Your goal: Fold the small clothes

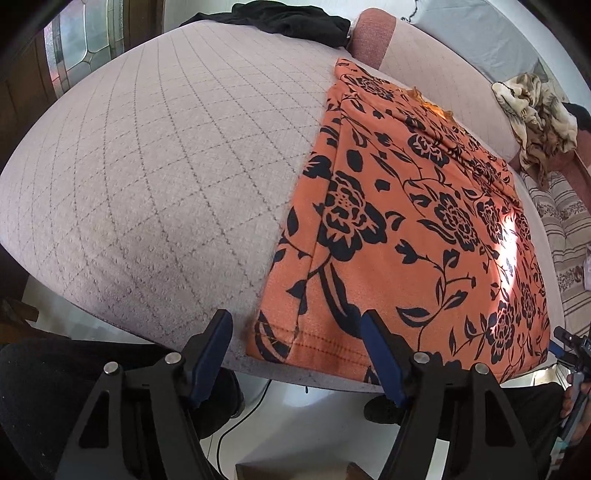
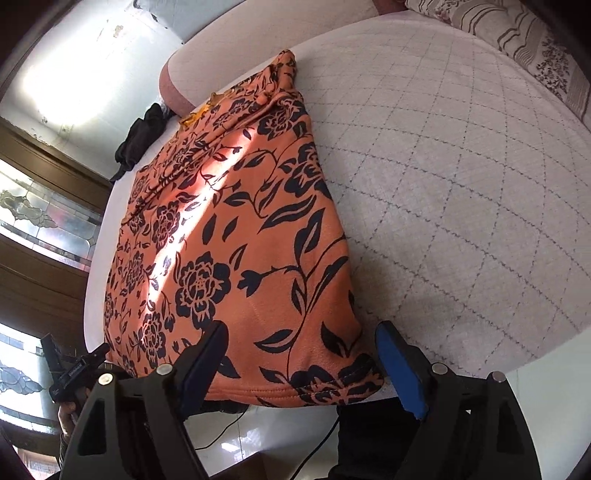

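Orange floral garment lies flat on quilted bed, hem at bed's near edge. Left gripper & right gripper each sit over a hem corner, fingers wide, gripping nothing. Black cloth at bed's far edge.

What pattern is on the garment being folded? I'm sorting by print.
Orange garment with a dark floral and leaf print, clearest in the right wrist view.

On the bed lie one orange floral garment, one black garment, and one beige crumpled cloth.
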Demonstrator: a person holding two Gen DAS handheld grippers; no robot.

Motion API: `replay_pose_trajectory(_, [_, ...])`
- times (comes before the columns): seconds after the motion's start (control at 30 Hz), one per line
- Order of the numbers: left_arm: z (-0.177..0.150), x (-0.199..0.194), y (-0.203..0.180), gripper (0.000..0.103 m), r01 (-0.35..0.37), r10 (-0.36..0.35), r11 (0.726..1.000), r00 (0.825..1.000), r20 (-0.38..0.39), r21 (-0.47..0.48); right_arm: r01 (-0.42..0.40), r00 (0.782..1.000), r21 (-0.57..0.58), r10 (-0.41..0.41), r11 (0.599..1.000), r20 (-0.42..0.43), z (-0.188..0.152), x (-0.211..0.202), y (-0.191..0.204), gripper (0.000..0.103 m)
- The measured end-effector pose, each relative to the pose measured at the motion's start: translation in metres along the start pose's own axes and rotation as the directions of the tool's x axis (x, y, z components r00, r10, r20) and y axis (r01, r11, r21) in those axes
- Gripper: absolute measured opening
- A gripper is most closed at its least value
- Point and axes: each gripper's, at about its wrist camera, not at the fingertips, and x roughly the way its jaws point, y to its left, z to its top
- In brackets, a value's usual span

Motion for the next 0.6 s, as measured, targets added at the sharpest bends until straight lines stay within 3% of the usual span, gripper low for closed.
replay_pose_trajectory(0.2, [0.002,0.01,-0.013,0.073,-0.044,0.044,0.997,0.999,0.001,0.059,0.031,0.999,-0.013,-0.032,0.999,-0.025,0.002,0.007,0.0,0.084])
replay_pose_trajectory(0.27, [0.001,0.012,-0.018,0.067,-0.085,0.084,0.992,0.996,0.011,0.093,0.037,0.999,-0.018,-0.037,0.999,-0.035,0.002,0.009,0.0,0.083])
replay_pose_trajectory(0.47, [0.001,0.009,-0.018,0.05,-0.102,0.1,0.99,0.995,0.025,0.1,0.093,0.994,-0.043,-0.095,0.995,-0.045,0.001,0.012,0.0,0.063])
replay_pose_trajectory(0.6, [0.0,0.008,-0.021,0.044,-0.102,0.1,0.989,0.995,0.029,0.11,0.128,0.991,-0.073,-0.131,0.989,-0.04,-0.001,0.012,0.005,0.059])
